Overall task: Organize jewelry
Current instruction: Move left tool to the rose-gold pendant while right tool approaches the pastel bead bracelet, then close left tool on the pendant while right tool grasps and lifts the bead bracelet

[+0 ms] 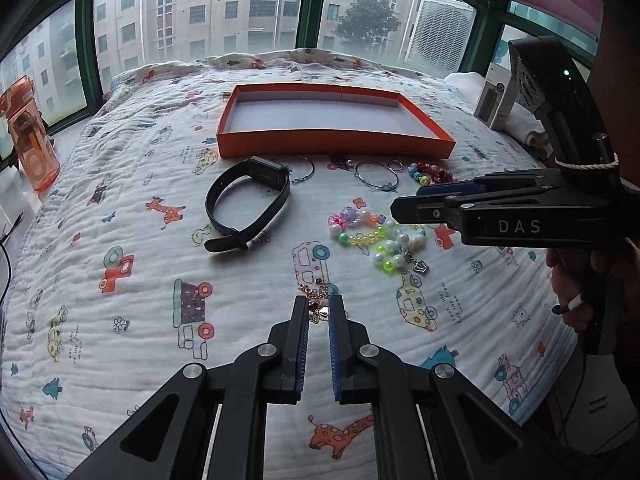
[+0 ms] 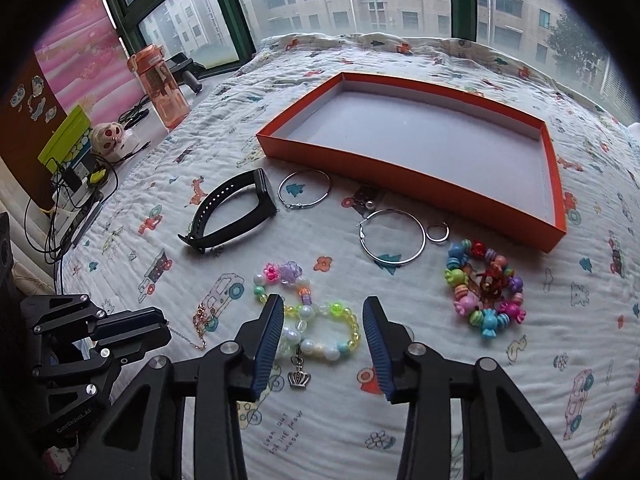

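Covering, seemingly, a bed: printed quilt [image 1: 132, 184]

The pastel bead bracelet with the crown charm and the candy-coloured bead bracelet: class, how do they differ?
The pastel bead bracelet has pale, translucent round beads; the candy-coloured bracelet has bold striped, sweet-shaped ones. The pastel one carries a silver crown charm; no such charm shows on the candy one. The pastel one lies twisted between the right gripper's fingers; the candy one lies clear, nearer the orange tray. Both rest on the quilt.

Each hand-held gripper [image 1: 319, 312] [image 2: 323, 320] is black with blue ridged pads [image 2: 267, 344], round silver screws and white letters.
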`<state>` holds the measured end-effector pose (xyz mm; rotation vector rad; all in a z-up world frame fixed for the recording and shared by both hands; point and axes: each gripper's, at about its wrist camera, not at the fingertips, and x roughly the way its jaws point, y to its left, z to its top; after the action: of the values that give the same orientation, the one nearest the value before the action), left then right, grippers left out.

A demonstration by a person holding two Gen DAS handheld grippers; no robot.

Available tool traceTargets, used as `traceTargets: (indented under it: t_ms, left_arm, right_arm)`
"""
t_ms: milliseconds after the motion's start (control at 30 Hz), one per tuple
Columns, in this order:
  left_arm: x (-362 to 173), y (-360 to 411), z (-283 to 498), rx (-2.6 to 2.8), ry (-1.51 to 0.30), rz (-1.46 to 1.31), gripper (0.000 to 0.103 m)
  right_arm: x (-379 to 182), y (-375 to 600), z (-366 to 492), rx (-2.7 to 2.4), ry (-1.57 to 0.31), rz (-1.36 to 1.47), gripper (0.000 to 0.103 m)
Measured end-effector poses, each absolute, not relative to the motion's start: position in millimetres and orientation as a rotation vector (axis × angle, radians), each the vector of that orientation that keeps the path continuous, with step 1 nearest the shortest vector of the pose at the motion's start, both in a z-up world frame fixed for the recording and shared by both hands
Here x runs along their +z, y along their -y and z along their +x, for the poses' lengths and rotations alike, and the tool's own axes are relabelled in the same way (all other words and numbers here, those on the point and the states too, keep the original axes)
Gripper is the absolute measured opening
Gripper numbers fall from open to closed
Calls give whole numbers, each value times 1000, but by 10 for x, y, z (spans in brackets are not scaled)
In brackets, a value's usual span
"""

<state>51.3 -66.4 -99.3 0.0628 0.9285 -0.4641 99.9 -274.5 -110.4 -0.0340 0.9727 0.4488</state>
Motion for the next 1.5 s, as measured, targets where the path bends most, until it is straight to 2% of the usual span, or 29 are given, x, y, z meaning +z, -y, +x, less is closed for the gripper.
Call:
traceTargets:
  t_ms: [367,533,733,1100,1500]
  left_arm:
    - [-1014,616,641,-456,-931,53,10]
    - [-984,597,681,-451,-921,47,10]
    - [-919,581,667,-440,-905,52,10]
    - [-457,525,574,-442,-801,60,10]
    - [348,527,615,-456,-650,79,10]
  right_arm:
    - [-1281,2490,1161,522,-1021,-167,26]
    - [-1281,2469,1162,525,-1009,-185,24]
    - [-1287,2394,1131,508,-989,-233,12]
    - [-770,2578,874,483,-873,-95,12]
    - [2,2885,730,472,-742,2,12]
